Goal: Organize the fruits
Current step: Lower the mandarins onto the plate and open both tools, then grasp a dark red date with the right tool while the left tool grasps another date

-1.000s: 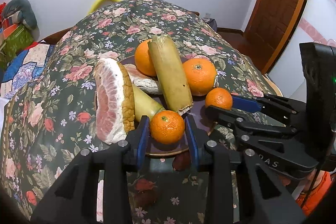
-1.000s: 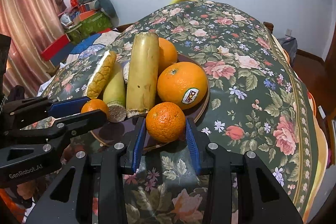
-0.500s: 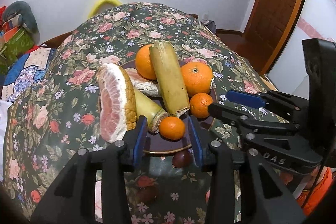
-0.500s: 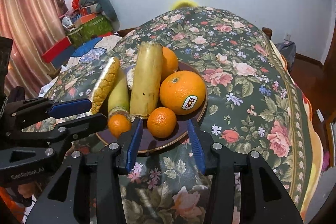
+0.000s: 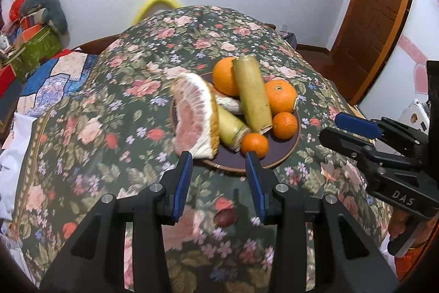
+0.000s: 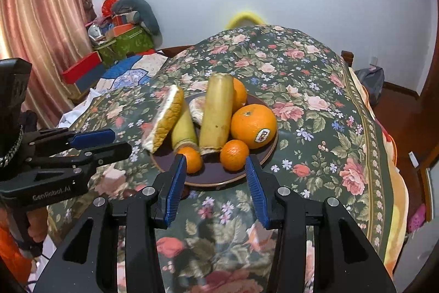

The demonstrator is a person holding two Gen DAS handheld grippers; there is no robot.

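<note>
Crowding the plate (image 5: 285,155), fruit leaves floral tablecloth (image 5: 90,133) edges bare.

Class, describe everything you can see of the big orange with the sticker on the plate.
The big orange is round, bright and dimpled, with a small green stem scar on top and an oval sticker low on its near side. It sits whole on the right of the dark plate, against the long yellow-green stalk, with a small mandarin just in front. No fingers touch it.

The sugarcane piece (image 5: 253,94) hides part of the rear orange (image 5: 225,76).
</note>
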